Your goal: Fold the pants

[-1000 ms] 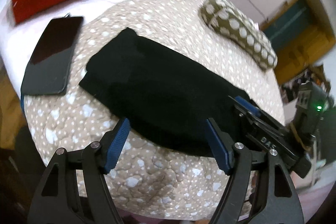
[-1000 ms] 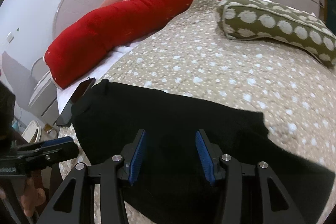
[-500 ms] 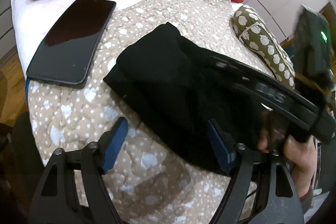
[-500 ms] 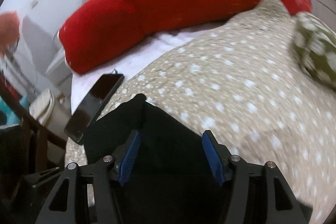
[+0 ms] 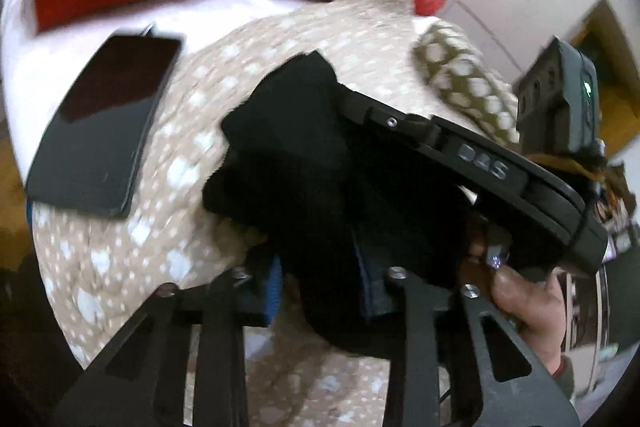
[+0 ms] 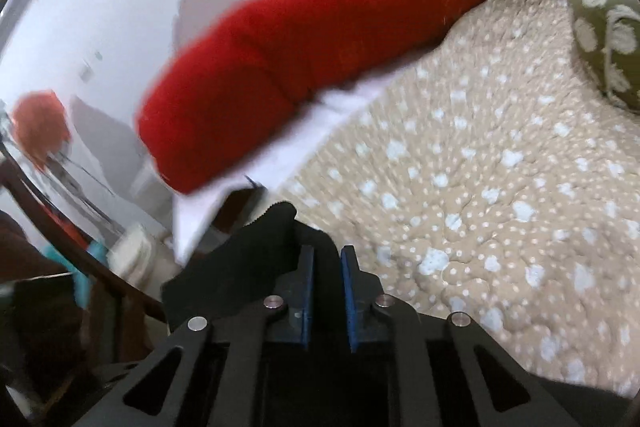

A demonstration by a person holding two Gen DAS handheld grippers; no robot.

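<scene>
Since half a second ago both grippers have closed on the black pants (image 5: 320,163), which were lying flat and are now bunched and lifted off the spotted beige quilt (image 5: 132,227). The left gripper (image 5: 318,291) clenches a thick wad of the cloth between its blue pads, and the right gripper (image 6: 325,291) pinches a thinner fold, its pads nearly together with black fabric between them. In the left wrist view the right gripper's black body (image 5: 480,163) crosses over the pants and hides their right part, with the person's hand (image 5: 532,311) beneath it. One dark phone (image 5: 104,123) lies screen up near the pants on the quilt's edge, apart from them. One long red bolster (image 6: 320,59) runs along the far side, and one olive polka-dot pillow (image 6: 604,35) sits on the quilt.
</scene>
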